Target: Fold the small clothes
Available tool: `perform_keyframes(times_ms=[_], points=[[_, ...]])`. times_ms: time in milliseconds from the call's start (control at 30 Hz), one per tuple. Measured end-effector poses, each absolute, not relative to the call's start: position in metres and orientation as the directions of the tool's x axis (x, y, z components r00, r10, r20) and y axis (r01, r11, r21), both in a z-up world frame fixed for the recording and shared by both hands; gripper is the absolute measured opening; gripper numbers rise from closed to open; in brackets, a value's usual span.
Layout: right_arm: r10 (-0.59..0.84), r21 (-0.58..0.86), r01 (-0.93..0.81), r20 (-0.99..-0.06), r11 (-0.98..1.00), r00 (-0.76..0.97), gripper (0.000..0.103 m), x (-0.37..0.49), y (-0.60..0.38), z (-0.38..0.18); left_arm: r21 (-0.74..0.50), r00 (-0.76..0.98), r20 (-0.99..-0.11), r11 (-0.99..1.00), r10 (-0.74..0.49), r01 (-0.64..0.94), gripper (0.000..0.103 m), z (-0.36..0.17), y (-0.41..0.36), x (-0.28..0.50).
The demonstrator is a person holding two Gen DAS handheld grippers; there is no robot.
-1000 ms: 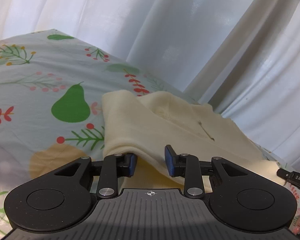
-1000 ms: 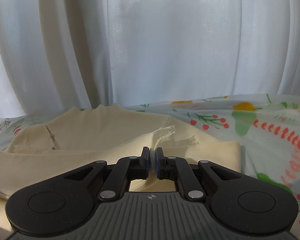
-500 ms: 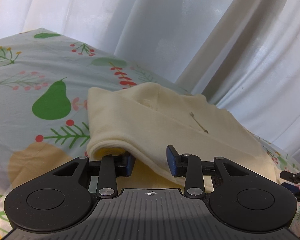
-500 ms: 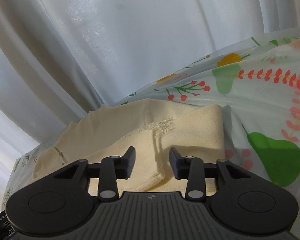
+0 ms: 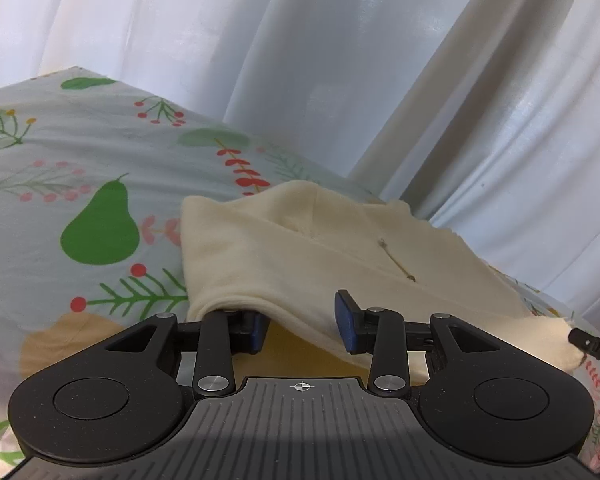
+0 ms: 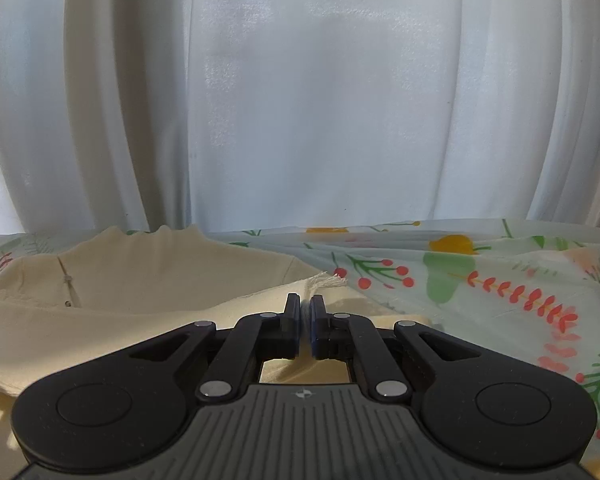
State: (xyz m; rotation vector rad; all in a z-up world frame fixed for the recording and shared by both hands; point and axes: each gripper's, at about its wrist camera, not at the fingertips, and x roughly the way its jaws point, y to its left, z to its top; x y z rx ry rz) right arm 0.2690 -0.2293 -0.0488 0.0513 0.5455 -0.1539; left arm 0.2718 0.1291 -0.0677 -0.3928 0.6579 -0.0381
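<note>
While the cream garment lies folded on the fruit-print sheet, left gripper gapes wide with one finger under its fold, right gripper pinches its frayed edge

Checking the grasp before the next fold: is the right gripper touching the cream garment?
Touching. In the right wrist view, the right gripper has its jaws pinched shut on a fold of the cream garment, beside its frayed corner.

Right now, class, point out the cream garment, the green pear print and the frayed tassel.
cream garment [image 5: 300, 256], left wrist view, top folded layer.
green pear print [image 5: 100, 232], left wrist view, pear's body.
frayed tassel [image 6: 327, 281], right wrist view, fringe threads.
</note>
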Motion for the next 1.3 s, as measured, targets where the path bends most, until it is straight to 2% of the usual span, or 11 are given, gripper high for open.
perform_keyframes(times_ms=[233,433,500,567,600,833,867,933,967,1200,1300], points=[[-0.226,-0.043,0.248,-0.581,0.968,0.782,0.0,0.275,-0.255,-0.062,-0.328,0.765,-0.622,0.943,-0.168,-0.06,0.04,-0.076,0.12,0.276],[-0.036,0.239,0.238,-0.633,0.941,0.774,0.002,0.256,-0.28,-0.059,-0.346,0.755,-0.632,0.935,-0.176,-0.072,0.04,-0.077,0.123,0.278],[0.086,0.391,0.209,-0.616,0.896,0.783,0.018,0.246,-0.287,-0.057,-0.358,0.752,-0.634,0.93,-0.18,-0.08,0.041,-0.078,0.122,0.276],[0.165,0.484,0.197,-0.607,0.852,0.777,0.046,0.241,-0.288,-0.06,-0.372,0.747,-0.636,0.925,-0.192,-0.079,0.041,-0.078,0.121,0.273],[0.174,0.497,0.208,-0.617,0.843,0.768,0.046,0.24,-0.288,-0.062,-0.378,0.745,-0.636,0.923,-0.199,-0.076,0.041,-0.078,0.12,0.272],[0.218,0.622,0.309,-0.624,0.719,0.75,0.043,0.241,-0.299,-0.082,-0.361,0.749,-0.63,0.931,-0.205,-0.049,0.042,-0.079,0.111,0.268],[0.227,0.643,0.314,-0.616,0.699,0.754,0.037,0.243,-0.301,-0.084,-0.363,0.75,-0.629,0.93,-0.205,-0.05,0.042,-0.079,0.111,0.268],[0.254,0.686,0.316,-0.594,0.656,0.763,0.01,0.249,-0.305,-0.09,-0.373,0.75,-0.629,0.926,-0.205,-0.059,0.042,-0.079,0.112,0.27],[0.26,0.689,0.322,-0.599,0.649,0.757,0.006,0.252,-0.306,-0.092,-0.38,0.75,-0.629,0.922,-0.203,-0.069,0.041,-0.078,0.113,0.272],[0.029,0.43,0.272,-0.575,0.861,0.818,0.006,0.24,-0.276,-0.062,-0.387,0.754,-0.629,0.917,-0.186,-0.096,0.039,-0.079,0.12,0.282],[0.011,0.329,0.269,-0.651,0.905,0.759,0.007,0.248,-0.27,-0.071,-0.359,0.753,-0.634,0.93,-0.175,-0.086,0.039,-0.079,0.117,0.281]])
